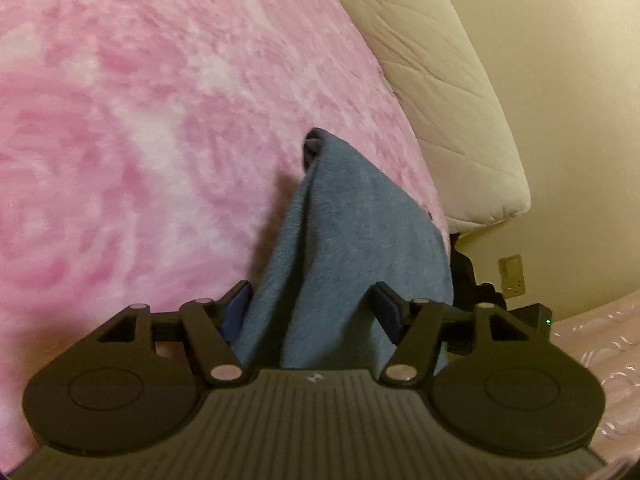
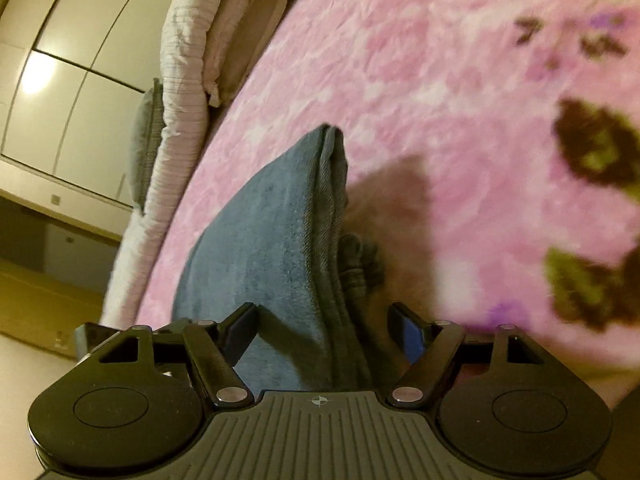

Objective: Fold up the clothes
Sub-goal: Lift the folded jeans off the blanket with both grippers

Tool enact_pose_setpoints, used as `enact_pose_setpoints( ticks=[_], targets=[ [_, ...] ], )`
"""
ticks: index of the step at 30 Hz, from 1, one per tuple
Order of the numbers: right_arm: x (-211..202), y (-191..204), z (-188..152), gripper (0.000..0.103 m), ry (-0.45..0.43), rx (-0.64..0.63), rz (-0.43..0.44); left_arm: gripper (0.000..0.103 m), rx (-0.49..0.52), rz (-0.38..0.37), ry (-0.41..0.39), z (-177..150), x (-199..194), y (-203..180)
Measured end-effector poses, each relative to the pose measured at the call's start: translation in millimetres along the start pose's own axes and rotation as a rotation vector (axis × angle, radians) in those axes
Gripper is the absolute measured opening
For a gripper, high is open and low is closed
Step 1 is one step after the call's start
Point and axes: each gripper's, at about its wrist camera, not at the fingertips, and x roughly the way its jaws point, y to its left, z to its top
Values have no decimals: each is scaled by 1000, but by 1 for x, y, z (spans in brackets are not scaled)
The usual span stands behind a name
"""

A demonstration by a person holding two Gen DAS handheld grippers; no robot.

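A folded blue-grey garment (image 1: 340, 240) rises in a tent-like ridge above the pink fleece blanket (image 1: 140, 140) and casts a shadow on it. In the left wrist view it runs between the fingers of my left gripper (image 1: 312, 308), and it touches both blue pads, which stand wide apart. Through the right wrist camera the same garment (image 2: 272, 248) shows its stacked seam edges and a bunched bit of fabric. It lies against the left pad of my right gripper (image 2: 324, 328), while a gap separates it from the right pad (image 2: 412, 336).
A cream quilted mattress edge (image 1: 452, 120) and a wall with a socket (image 1: 512, 276) lie right of the blanket. Folded pale bedding (image 2: 188, 60) lies along the blanket's left edge, with wardrobe doors (image 2: 72, 80) beyond. Dark leaf prints (image 2: 596, 148) mark the blanket on the right.
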Motion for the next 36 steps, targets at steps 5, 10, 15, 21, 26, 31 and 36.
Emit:
enact_pose_setpoints(
  ticks=[5, 10, 15, 21, 26, 31, 36],
  targets=[
    [15, -4, 1, 67, 6, 23, 52, 55, -9, -34, -14, 1, 19, -1],
    [25, -6, -1, 45, -15, 75, 83, 46, -8, -38, -40, 0, 29, -7],
    [17, 0, -9, 28, -41, 109, 166, 34, 37, -32, -75, -6, 6, -22],
    [17, 47, -29, 26, -25, 68, 300, 34, 46, -22, -218, -42, -85, -35],
    [42, 115, -63, 26, 76, -19, 399, 34, 13, 30, -353, -99, -187, -25],
    [87, 183, -111, 26, 188, -88, 459, 34, -44, 94, -476, -159, -284, 5],
    [158, 246, -161, 26, 303, -127, 497, 34, -112, 142, -579, -197, -366, 58]
  ],
)
